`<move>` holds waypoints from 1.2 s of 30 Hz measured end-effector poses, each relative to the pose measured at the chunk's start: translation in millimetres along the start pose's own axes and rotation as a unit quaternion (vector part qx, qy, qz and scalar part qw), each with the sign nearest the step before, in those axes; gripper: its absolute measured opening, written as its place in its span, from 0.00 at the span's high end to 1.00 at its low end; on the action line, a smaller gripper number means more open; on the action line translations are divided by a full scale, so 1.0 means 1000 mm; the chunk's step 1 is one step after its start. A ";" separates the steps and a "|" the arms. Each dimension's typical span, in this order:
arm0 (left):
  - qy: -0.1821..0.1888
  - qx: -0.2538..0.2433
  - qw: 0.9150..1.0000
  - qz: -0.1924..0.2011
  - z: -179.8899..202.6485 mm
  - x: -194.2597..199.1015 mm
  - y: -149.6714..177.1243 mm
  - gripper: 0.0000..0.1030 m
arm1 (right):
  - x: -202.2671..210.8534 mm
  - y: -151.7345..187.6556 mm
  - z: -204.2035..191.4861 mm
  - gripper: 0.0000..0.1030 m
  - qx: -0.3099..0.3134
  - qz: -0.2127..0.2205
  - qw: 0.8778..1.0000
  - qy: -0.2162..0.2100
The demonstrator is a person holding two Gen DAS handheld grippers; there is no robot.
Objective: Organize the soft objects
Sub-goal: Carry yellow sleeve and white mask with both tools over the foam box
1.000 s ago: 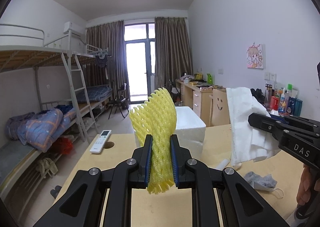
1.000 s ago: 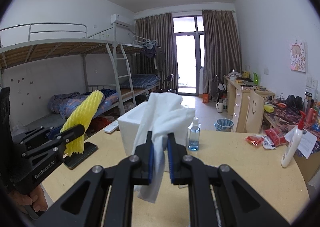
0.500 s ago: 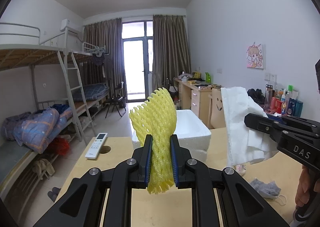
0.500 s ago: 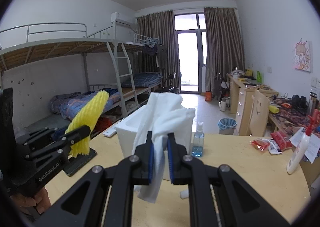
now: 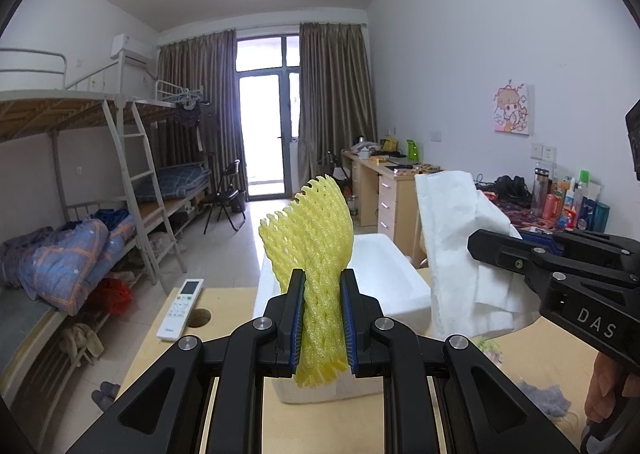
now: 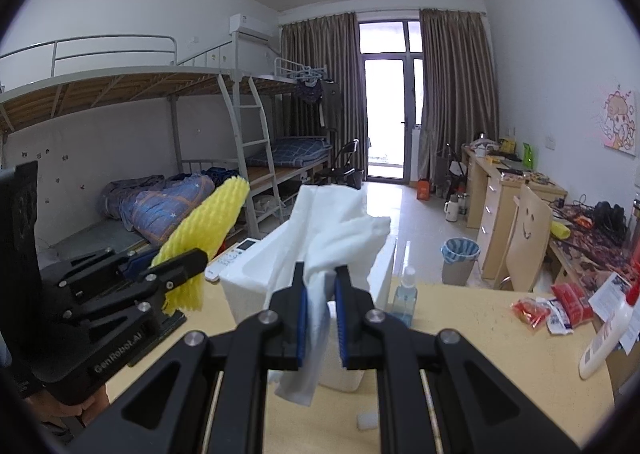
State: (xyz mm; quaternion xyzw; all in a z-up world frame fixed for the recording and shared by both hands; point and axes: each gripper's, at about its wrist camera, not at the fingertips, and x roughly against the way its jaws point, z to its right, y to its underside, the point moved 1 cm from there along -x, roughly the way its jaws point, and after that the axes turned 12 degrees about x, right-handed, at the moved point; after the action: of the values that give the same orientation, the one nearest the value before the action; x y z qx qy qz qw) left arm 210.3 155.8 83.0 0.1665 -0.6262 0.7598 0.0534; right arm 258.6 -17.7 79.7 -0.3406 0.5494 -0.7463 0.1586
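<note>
Left wrist view: the left gripper (image 5: pixel 320 318) pinches a yellow foam net (image 5: pixel 312 238), long axis upright, above a light wooden table (image 5: pixel 232 342). Beside it, the right gripper (image 6: pixel 320 318) clamps a white cloth (image 6: pixel 332 230), also upright. Just ahead stands a white foam box (image 5: pixel 384 270); a dormitory room lies beyond.

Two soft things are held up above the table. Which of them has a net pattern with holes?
The yellow foam net, shut in the left gripper. The white cloth in the right gripper is plain, without holes.
</note>
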 end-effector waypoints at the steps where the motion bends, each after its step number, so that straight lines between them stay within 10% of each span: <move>1: -0.002 0.001 1.000 -0.001 -0.001 -0.006 -0.003 0.82 | -0.003 -0.003 0.001 0.85 0.000 0.001 1.000 -0.001; 36: 0.025 -0.013 0.999 -0.032 0.014 -0.094 -0.023 0.82 | -0.055 -0.019 0.038 0.85 0.000 -0.026 0.999 0.028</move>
State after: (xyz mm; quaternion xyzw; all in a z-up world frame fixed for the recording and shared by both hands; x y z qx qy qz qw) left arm 307.8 158.6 76.5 0.1671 -0.6290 0.7532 0.0955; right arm 326.6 -4.8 84.8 -0.3335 0.5448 -0.7594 0.1238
